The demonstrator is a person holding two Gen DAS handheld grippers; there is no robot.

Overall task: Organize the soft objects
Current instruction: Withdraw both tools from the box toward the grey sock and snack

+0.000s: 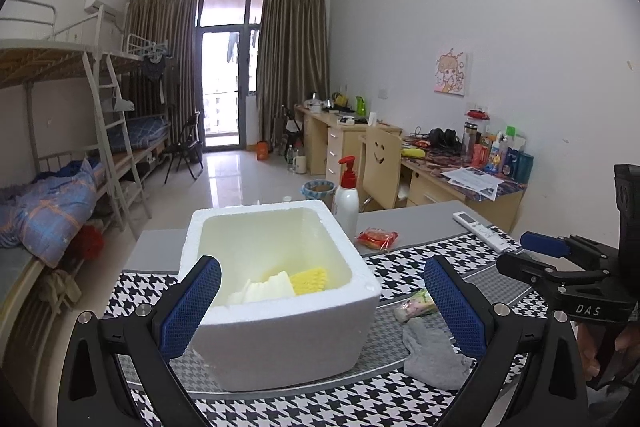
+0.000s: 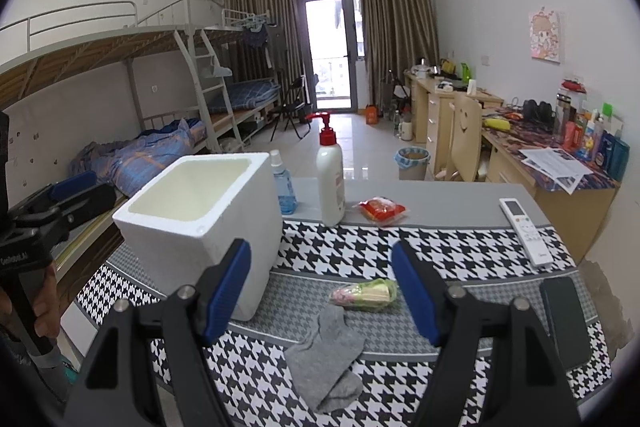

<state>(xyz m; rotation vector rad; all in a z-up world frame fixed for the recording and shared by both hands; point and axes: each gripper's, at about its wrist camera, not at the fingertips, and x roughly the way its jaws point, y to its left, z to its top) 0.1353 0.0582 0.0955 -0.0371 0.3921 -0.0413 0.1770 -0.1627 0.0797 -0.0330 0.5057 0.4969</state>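
Left gripper (image 1: pixel 322 301): jaws wide, nothing between pads.
Foam box (image 1: pixel 280 339): holds yellow sponge (image 1: pixel 309 279).
Grey sock (image 1: pixel 434 355): on the tablecloth (image 1: pixel 408 267), right of box.

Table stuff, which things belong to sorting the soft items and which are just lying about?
Job: white foam box, yellow sponge and white sponge inside it, grey sock, green-pink soft packet.
Lying about: white pump bottle, red snack packet, white remote, black phone.

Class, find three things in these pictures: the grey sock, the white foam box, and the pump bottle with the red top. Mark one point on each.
grey sock (image 2: pixel 324 359), right wrist view, middle of the fabric.
foam box (image 1: pixel 288 339), left wrist view, front outer wall.
pump bottle (image 2: pixel 331 183), right wrist view, white body.
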